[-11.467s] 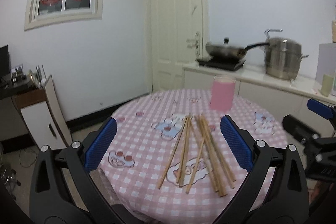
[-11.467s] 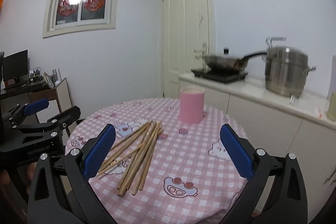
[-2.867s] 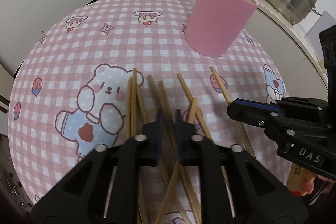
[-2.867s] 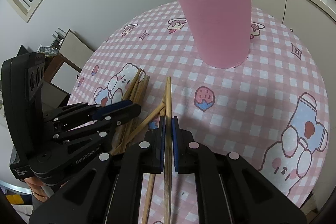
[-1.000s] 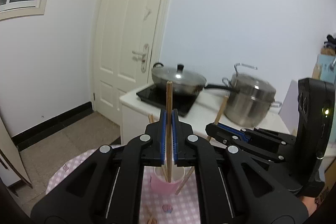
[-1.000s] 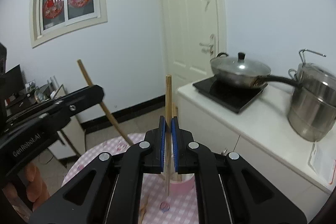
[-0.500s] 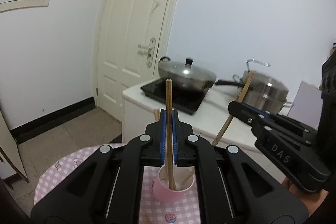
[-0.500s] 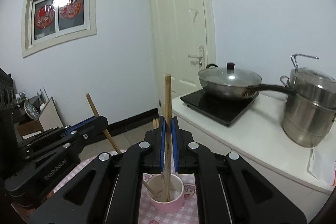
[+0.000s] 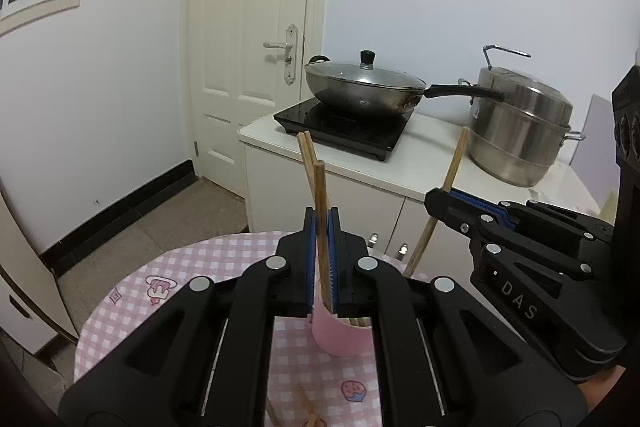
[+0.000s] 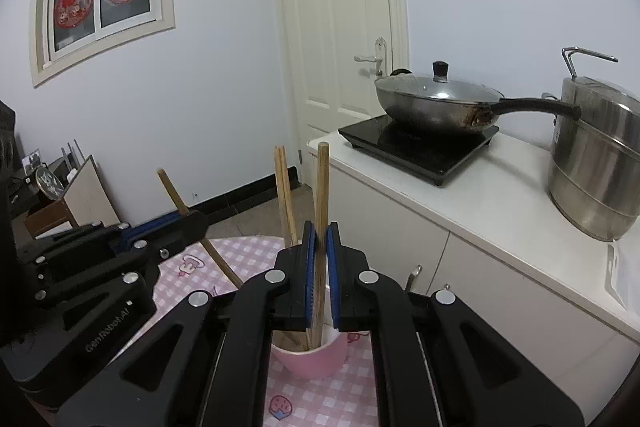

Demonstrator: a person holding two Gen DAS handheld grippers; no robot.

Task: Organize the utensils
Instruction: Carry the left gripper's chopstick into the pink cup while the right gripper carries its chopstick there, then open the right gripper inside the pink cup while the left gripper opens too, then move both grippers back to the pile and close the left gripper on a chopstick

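Above the pink cup [image 10: 310, 361], left gripper [image 9: 322, 263] clamping an upright chopstick [image 9: 319, 203], right gripper [image 10: 321, 267] clamping another chopstick [image 10: 322, 195], both lower ends inside the cup.

The pink cup [image 10: 310, 359] stands upright on the checkered tabletop [image 9: 180, 279]. Two wooden chopsticks [image 10: 285, 195] already lean inside it. One more chopstick [image 9: 320, 223] is clamped upright in the left gripper [image 9: 322, 263], its lower end in the cup. Another chopstick [image 10: 321, 211] is clamped in the right gripper [image 10: 321, 267], its tip inside the cup also
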